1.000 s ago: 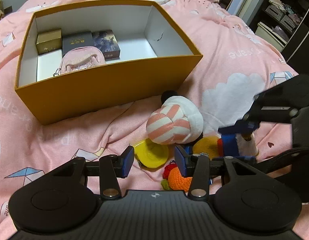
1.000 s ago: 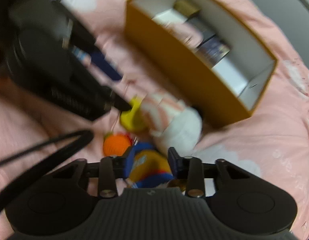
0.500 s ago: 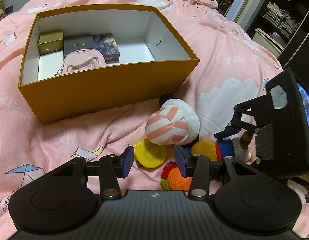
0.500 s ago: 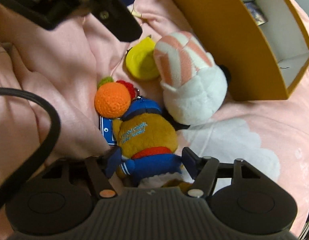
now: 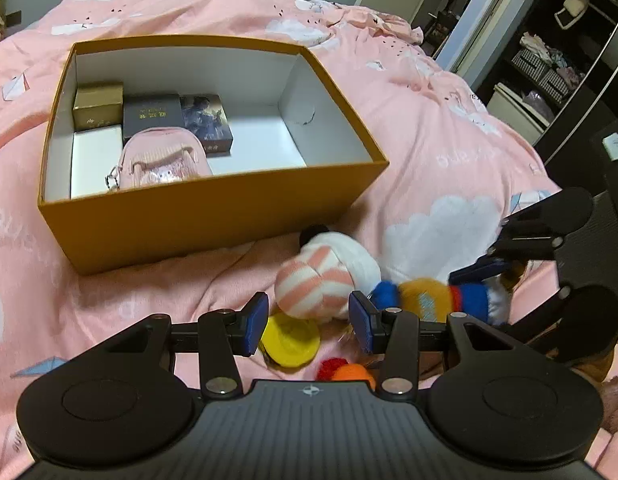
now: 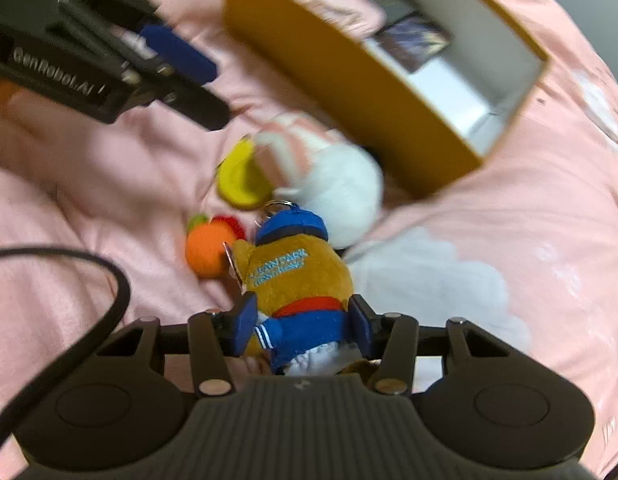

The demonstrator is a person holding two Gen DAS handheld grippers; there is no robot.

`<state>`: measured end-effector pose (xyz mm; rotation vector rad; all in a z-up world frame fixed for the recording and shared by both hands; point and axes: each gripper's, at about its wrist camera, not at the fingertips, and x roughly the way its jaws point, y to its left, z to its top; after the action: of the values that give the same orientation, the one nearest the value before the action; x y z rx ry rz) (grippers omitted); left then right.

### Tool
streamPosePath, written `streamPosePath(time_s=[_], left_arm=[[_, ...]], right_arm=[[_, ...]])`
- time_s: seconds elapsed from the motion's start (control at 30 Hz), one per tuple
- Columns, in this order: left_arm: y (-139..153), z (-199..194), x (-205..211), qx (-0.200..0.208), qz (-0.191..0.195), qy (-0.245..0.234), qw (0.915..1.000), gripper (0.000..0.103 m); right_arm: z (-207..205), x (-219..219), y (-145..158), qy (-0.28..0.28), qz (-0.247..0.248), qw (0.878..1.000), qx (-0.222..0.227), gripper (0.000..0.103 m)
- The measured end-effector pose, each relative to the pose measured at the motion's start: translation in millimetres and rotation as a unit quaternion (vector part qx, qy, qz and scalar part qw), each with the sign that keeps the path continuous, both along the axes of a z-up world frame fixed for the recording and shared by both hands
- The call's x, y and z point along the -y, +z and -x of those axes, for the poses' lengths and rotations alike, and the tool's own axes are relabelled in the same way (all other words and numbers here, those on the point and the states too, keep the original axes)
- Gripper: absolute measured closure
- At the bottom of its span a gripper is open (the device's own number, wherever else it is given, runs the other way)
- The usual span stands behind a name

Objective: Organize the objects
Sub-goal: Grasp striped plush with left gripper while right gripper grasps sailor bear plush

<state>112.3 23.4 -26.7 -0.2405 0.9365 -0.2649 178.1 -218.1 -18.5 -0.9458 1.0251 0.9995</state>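
The right hand-held gripper (image 6: 301, 330) gripped the lower body of a brown plush bear (image 6: 297, 276), its blue pads pressed against the toy's blue shorts on either side, while the bear's capped head pointed toward the orange box (image 6: 373, 92). The soft, rounded toy looked liable to slip or twist out on the lift, since the pads held only its yielding lower half, and its key ring (image 6: 277, 205) lay close enough to the striped white plush (image 6: 341, 184) to risk snagging it. The left hand-held gripper (image 5: 307, 322) hung with jaws apart and nothing between them, just above a yellow disc (image 5: 291, 342) and beside an orange crocheted ball (image 5: 351, 372). All lay on a pink bed (image 5: 429, 140). The box stood just beyond, already containing a pink pouch (image 5: 161, 160) and several small cartons (image 5: 151, 114).
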Motion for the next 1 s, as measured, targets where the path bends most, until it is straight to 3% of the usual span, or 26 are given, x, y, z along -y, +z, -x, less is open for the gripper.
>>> streamPosePath(time_s=[0.27, 0.5, 0.63, 0.73, 0.8, 0.9, 1.0], left_arm=[[1, -37, -15, -0.029, 0.034, -0.024, 0.9987, 0.045], [-36, -89, -18, -0.094, 0.085, -0.023, 0.9916, 0.044], [-62, -107, -15, -0.146, 0.109, -0.035, 0.9827, 0.044], [-78, -115, -18, -0.18, 0.161, -0.043, 0.9695, 0.043], [-88, -121, -18, -0.202, 0.179, -0.045, 0.962, 0.037], [-103, -126, -14, -0.233, 0.206, -0.047, 0.9492, 0.033], [-109, -126, -9, -0.247, 0.222, -0.039, 0.9423, 0.034]], right_arm=[[-32, 11, 32, -0.113, -0.084, 0.99, 0.028, 0.053], [-64, 20, 24, -0.24, -0.159, 0.958, -0.012, 0.053], [-73, 30, 11, -0.277, -0.183, 0.942, -0.057, 0.053], [-80, 33, 0, -0.289, -0.191, 0.933, -0.094, 0.076], [-85, 35, -12, -0.304, -0.193, 0.924, -0.127, 0.072], [-84, 34, -15, -0.302, -0.194, 0.927, -0.113, 0.072], [-79, 31, -15, -0.288, -0.188, 0.934, -0.097, 0.071]])
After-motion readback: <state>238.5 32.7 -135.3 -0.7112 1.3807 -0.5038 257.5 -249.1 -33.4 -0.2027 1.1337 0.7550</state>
